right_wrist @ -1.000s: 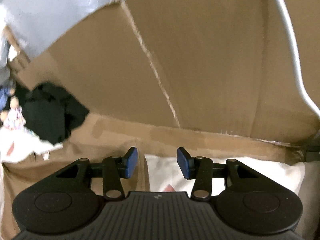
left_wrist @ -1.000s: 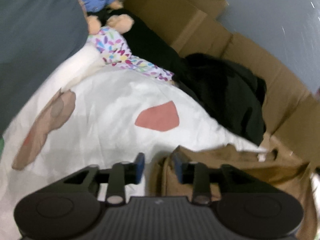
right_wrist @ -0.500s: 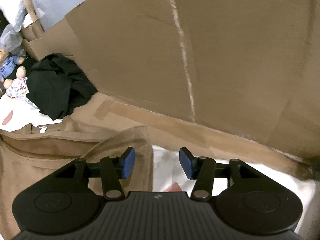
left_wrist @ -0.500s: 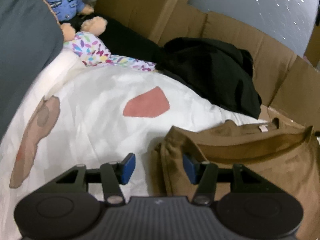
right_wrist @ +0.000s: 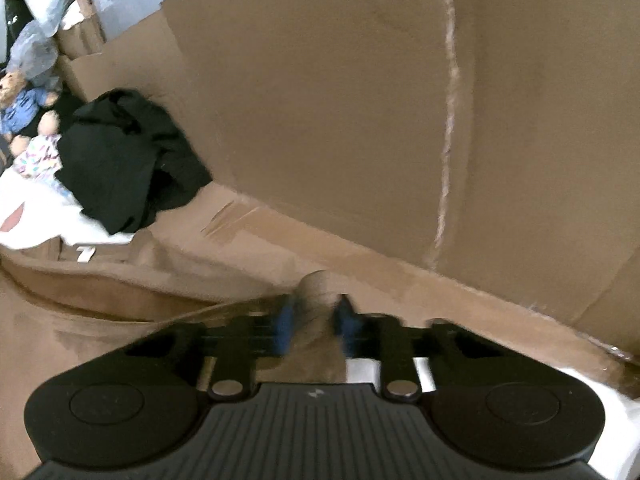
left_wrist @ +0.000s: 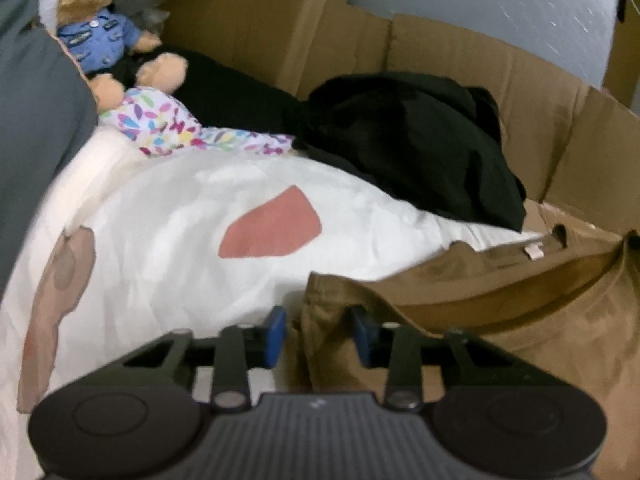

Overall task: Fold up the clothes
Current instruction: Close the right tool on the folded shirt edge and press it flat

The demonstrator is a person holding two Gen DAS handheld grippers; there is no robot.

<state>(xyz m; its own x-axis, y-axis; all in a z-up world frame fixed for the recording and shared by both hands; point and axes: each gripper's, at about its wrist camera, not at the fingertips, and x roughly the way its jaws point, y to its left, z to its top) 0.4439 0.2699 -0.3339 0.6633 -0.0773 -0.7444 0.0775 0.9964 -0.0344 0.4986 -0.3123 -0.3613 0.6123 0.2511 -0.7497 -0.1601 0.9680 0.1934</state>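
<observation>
A brown T-shirt (left_wrist: 520,320) lies on a white bedsheet (left_wrist: 180,240), its collar and label facing away. My left gripper (left_wrist: 318,334) is open, with the shirt's left shoulder corner between its jaws. In the right wrist view the same shirt (right_wrist: 100,312) spreads to the left. My right gripper (right_wrist: 314,322) is blurred, its jaws narrowed around a bunched fold of the shirt's right shoulder; whether they press on it I cannot tell.
A black garment pile (left_wrist: 420,140) lies behind the shirt. A teddy bear in blue (left_wrist: 96,36) and a floral cloth (left_wrist: 168,124) sit far left. Cardboard walls (right_wrist: 360,120) rise close behind and to the right.
Both grippers moved forward onto the shirt's shoulders. The left jaws now straddle the left corner. The right jaws have narrowed around a fold of fabric.
</observation>
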